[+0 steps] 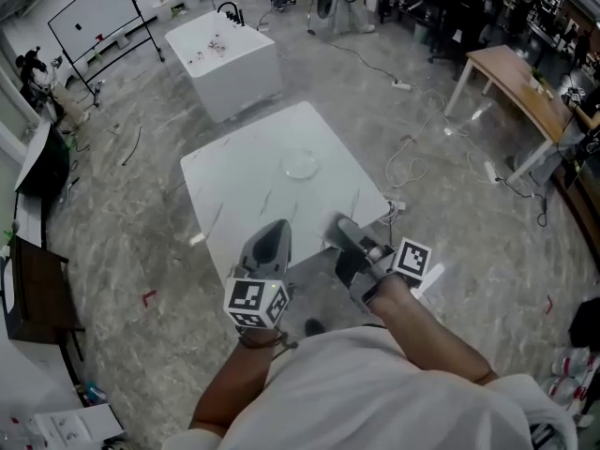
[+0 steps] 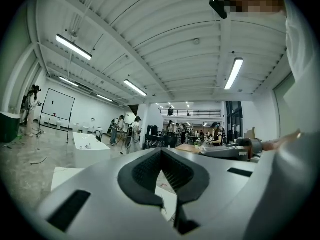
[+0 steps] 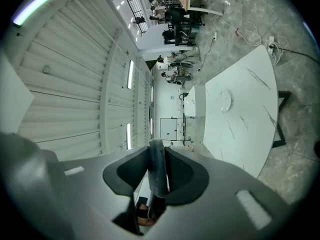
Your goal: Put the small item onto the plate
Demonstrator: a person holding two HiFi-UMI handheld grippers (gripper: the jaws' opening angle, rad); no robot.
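A clear glass plate (image 1: 301,165) lies on the white marble-look table (image 1: 244,186); in the right gripper view the plate (image 3: 226,100) shows far ahead on the same table (image 3: 250,119). My right gripper (image 1: 343,223) hovers at the table's near edge and is shut on a small flat grey item (image 3: 157,170), which stands edge-on between the pads. My left gripper (image 1: 277,225) is beside it, also at the near edge. Its jaws meet at the tips with nothing between them (image 2: 161,150). Both grippers are well short of the plate.
A white block-shaped stand (image 1: 225,52) with small bits on top sits beyond the table. A wooden desk (image 1: 514,82) stands at the right, cables (image 1: 412,167) trail over the floor, and a whiteboard (image 1: 97,12) is at the far left. People stand in the background.
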